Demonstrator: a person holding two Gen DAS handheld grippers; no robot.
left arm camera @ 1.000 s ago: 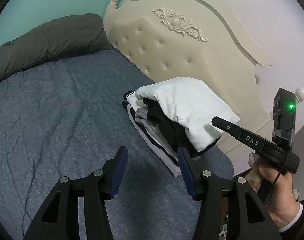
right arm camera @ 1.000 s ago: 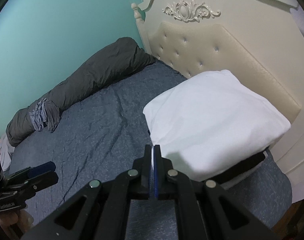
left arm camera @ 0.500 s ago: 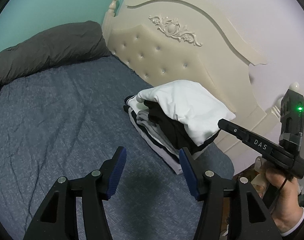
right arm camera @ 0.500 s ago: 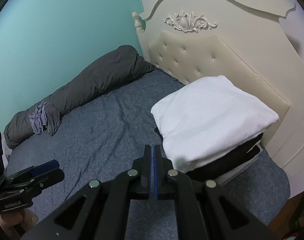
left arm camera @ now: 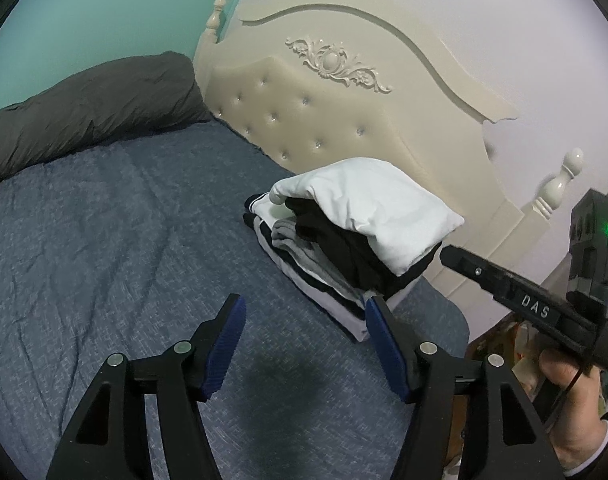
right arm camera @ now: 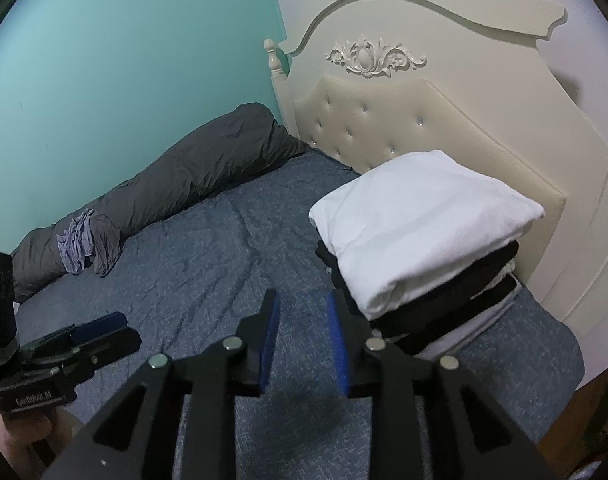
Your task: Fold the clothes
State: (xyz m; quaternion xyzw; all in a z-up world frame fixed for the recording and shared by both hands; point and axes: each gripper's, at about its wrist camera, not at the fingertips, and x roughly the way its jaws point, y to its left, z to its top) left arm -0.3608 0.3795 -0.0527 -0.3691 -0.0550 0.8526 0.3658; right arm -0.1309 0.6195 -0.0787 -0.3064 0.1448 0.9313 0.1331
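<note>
The folded clothes pile sits at the bed's corner against the headboard. My left gripper and right gripper are opening, empty, over bare blanket.

The white folded garment covers most of the stack of folded clothes; only edges of the black, grey and striped pieces show, so their kinds cannot be told. The person's right hand is cut by the frame's rim. The crumpled bluish cloth is unidentifiable.
</note>
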